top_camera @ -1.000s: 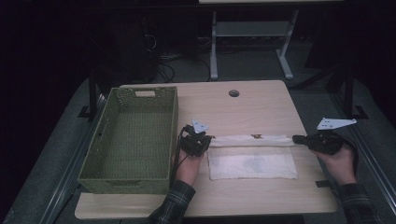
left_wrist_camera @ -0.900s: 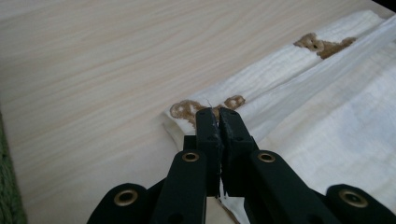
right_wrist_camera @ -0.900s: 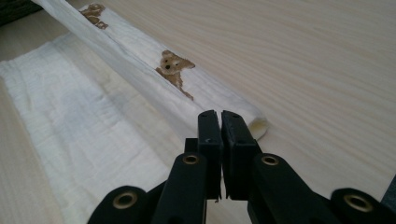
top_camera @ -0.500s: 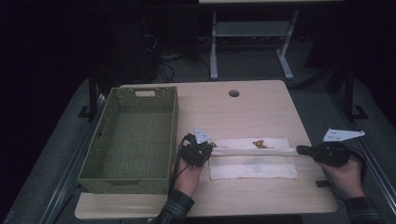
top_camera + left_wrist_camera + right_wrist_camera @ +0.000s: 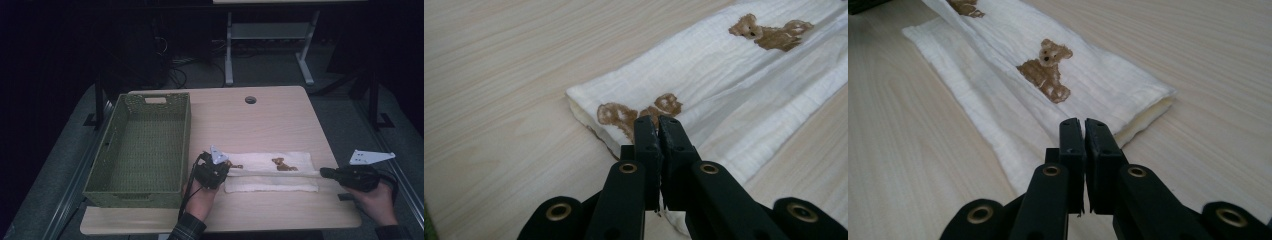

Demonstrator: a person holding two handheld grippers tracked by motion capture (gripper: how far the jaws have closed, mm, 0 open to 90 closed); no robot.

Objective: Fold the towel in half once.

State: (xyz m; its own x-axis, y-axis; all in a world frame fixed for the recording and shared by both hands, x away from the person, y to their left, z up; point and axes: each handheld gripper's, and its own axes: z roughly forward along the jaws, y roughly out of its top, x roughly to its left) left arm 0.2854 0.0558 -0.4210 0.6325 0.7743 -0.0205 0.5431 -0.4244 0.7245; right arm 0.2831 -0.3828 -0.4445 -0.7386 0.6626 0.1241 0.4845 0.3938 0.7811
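Both grippers have drawn the cloth's (image 5: 272, 171) upper layer toward the near edge of the bench (image 5: 280, 117), folding it over. Left gripper (image 5: 223, 172) has its jaws clamped on the cloth's left end, right gripper (image 5: 325, 172) on its right end (each pinching the fold). White fabric carries brown teddy-bear prints, no readable writing. Green basket (image 5: 145, 145) stands just left.

High view overhead, facing forward; gripper views close; all share cloth (image 5: 272, 170).
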